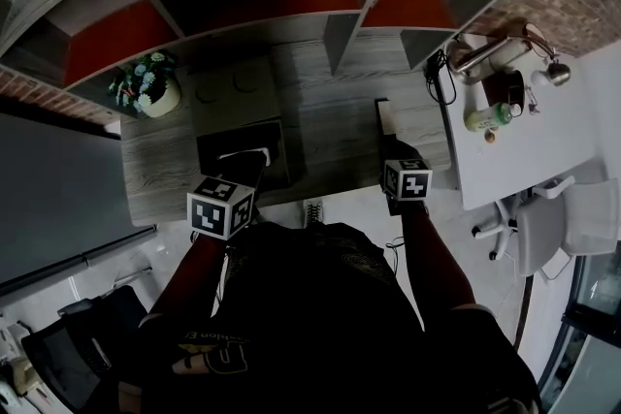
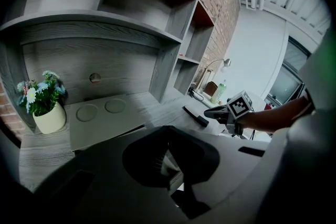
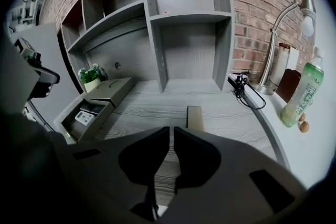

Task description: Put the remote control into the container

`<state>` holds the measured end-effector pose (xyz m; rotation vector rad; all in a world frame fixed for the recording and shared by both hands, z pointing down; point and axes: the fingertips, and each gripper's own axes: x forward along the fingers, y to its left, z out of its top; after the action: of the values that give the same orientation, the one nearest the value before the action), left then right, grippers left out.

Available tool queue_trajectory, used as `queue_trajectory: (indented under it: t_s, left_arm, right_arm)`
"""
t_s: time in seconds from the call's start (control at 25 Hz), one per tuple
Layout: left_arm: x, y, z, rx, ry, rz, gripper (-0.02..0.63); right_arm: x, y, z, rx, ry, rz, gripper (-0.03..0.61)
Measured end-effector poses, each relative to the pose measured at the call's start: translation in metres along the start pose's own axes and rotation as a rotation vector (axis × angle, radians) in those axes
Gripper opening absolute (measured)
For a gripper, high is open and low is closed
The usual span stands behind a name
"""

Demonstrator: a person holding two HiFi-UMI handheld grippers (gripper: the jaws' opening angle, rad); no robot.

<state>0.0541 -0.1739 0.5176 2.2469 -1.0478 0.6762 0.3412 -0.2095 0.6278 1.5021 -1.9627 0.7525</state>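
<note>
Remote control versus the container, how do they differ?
The remote control is a slim slab lying flat; the container is a bigger box, lid open, a white item inside. The remote control lies mid-desk, the container near the flower pot. Both rest on the desk.

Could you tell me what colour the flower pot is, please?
The flower pot is cream, clearest in the left gripper view.

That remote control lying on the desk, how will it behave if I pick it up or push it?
The remote control looks like a stiff, slim bar, so probably rigid and light. Lying flat on the wooden desk, it should slide, not roll. Low sides may slip when pinched.
</note>
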Motion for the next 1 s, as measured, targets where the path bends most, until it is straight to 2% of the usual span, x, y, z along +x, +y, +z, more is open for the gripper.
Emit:
queue_trajectory:
  t_s: [0.08,0.2,0.32,0.72,1.0]
  left_arm:
    - [0.003,0.001,0.0,-0.005,0.008,0.013,0.006]
    - [0.007,0.003,0.001,-0.028,0.008,0.03,0.006]
    - [0.008,0.003,0.003,-0.036,0.004,0.043,0.006]
    - [0.008,0.016,0.004,-0.083,0.011,0.093,0.006]
    - [0.004,0.023,0.003,-0.11,0.002,0.094,0.006]
  right_arm:
    - [0.007,-0.014,0.001,-0.028,0.007,-0.032,0.024]
    - [0.025,-0.03,-0.004,-0.042,0.057,-0.048,0.132]
    - [0.047,-0.041,-0.013,-0.045,0.112,-0.054,0.183]
    - [0.076,-0.053,-0.018,-0.101,0.213,-0.064,0.204]
    - [0.078,-0.052,-0.021,-0.063,0.252,-0.053,0.203]
